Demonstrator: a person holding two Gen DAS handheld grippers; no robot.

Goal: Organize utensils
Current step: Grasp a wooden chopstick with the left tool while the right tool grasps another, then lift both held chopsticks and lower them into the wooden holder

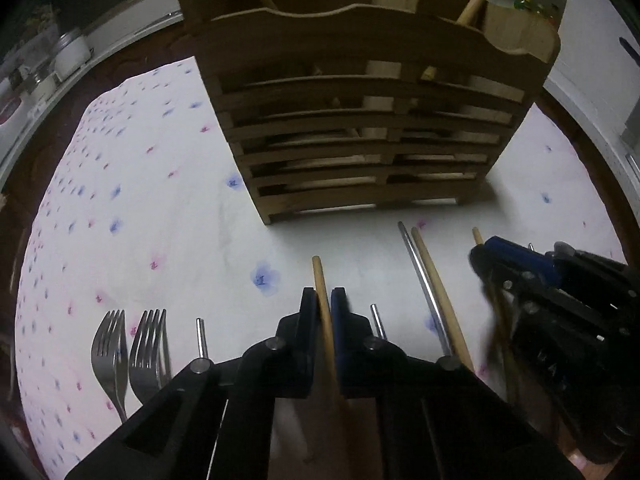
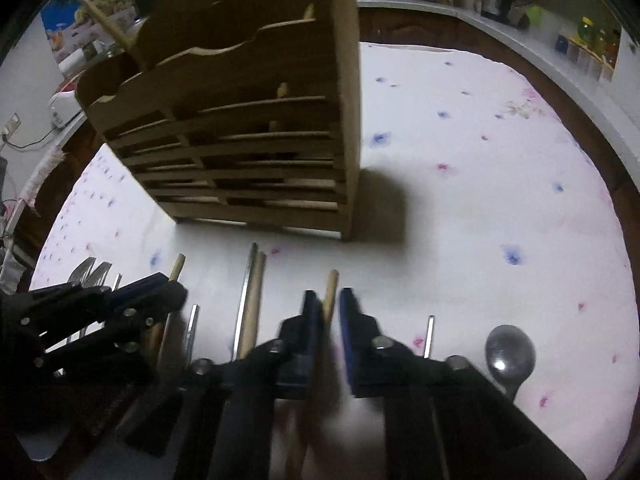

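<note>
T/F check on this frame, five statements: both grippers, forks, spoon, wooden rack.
1. The left gripper is shut on a wooden chopstick. True.
2. The right gripper is empty and wide open. False: its jaws close on another wooden chopstick.
3. Two forks lie on the cloth left of the left gripper. True.
4. The spoon stands in the wooden rack. False: it lies on the floral cloth.
5. The rack is empty. False: wooden sticks already stand in it.
</note>
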